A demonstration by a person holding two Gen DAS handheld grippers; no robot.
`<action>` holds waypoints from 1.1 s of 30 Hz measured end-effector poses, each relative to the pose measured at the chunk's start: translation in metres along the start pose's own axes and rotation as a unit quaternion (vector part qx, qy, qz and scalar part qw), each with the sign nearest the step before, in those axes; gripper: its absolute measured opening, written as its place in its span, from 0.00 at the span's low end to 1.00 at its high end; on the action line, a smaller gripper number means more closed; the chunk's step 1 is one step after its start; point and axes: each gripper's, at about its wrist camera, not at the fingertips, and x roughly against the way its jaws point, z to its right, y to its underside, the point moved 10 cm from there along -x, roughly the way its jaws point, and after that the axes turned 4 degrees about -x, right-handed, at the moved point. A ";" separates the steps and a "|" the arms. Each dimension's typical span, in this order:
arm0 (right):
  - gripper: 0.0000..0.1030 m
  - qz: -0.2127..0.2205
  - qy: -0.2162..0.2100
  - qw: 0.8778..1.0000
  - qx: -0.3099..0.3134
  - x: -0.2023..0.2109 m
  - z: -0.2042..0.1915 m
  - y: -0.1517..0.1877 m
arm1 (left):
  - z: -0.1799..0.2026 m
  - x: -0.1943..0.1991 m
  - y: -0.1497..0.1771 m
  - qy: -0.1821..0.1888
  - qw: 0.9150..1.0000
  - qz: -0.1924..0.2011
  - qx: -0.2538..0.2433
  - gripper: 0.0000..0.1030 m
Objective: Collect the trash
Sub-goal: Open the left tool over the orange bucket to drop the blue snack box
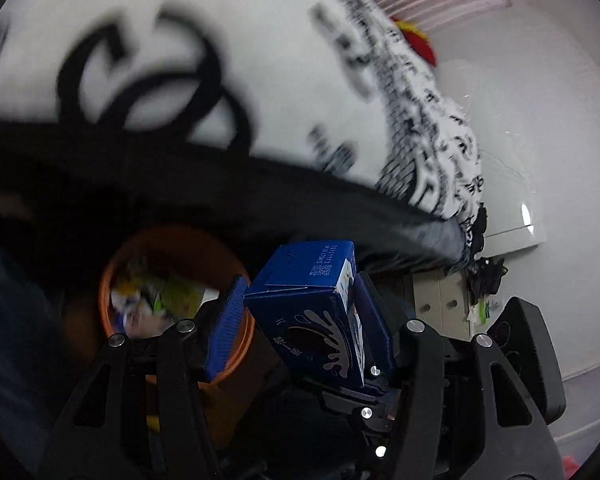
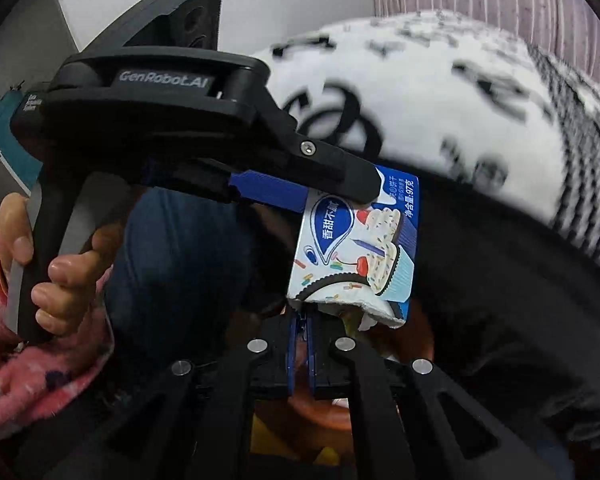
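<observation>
My left gripper (image 1: 300, 312) is shut on a blue cookie box (image 1: 312, 312) and holds it in the air beside an orange trash bin (image 1: 112, 280) that has crumpled wrappers in it. In the right wrist view the same box (image 2: 356, 248) hangs from the left gripper's fingers (image 2: 268, 190), just above my right gripper (image 2: 300, 354), whose blue pads are closed together and empty. The orange bin (image 2: 320, 416) shows partly below the right gripper.
A person in a white sweater with black print (image 1: 220, 60) and a black hem leans close over the bin. A hand in a pink fleece sleeve (image 2: 40, 264) holds the left gripper's handle. A white cabinet (image 1: 512, 184) stands at the right.
</observation>
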 end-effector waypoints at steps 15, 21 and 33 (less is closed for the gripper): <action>0.54 -0.067 0.044 0.995 -0.058 -0.058 0.049 0.050 | -0.089 -0.080 0.054 -0.053 0.990 -0.100 0.082 0.71; 0.67 -0.062 0.072 0.993 -0.068 -0.053 0.073 0.050 | -0.109 -0.074 0.048 -0.097 0.987 -0.095 0.086 0.81; 0.76 -0.054 0.077 0.992 -0.084 -0.052 0.081 0.048 | -0.110 -0.061 0.042 -0.132 0.986 -0.079 0.070 0.88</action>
